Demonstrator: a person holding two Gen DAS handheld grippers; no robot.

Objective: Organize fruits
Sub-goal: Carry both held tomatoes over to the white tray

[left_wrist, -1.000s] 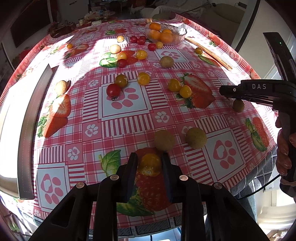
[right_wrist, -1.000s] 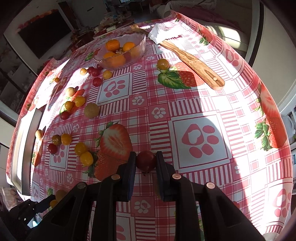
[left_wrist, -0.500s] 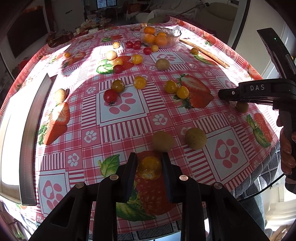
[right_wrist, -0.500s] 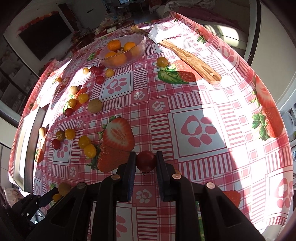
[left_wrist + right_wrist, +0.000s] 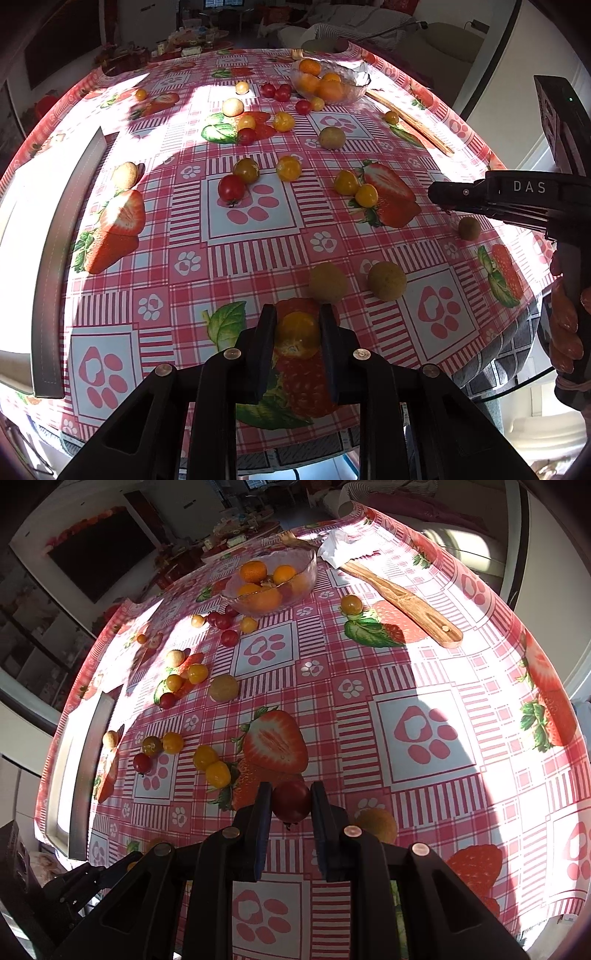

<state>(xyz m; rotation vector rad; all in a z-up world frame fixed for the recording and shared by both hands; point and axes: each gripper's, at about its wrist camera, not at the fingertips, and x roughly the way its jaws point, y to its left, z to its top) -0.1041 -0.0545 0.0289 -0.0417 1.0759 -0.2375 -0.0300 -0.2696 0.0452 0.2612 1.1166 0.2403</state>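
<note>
My left gripper has a yellow cherry tomato between its pads, and its jaws are closing on it just above the near table edge. My right gripper is shut on a dark red cherry tomato held over the tablecloth. Its black tip also shows at the right of the left wrist view. A glass bowl with oranges stands at the far end of the table. Several red and yellow cherry tomatoes lie scattered between the bowl and the grippers.
Two brown round fruits lie just beyond the left fingers, and another lies beside the right fingers. A wooden spatula and a white napkin lie far right. A grey-edged tray lines the left side. A hand holds the right gripper.
The left jaws have narrowed slightly around the yellow tomato. Both grippers stay in about the same place, each still holding its tomato.
</note>
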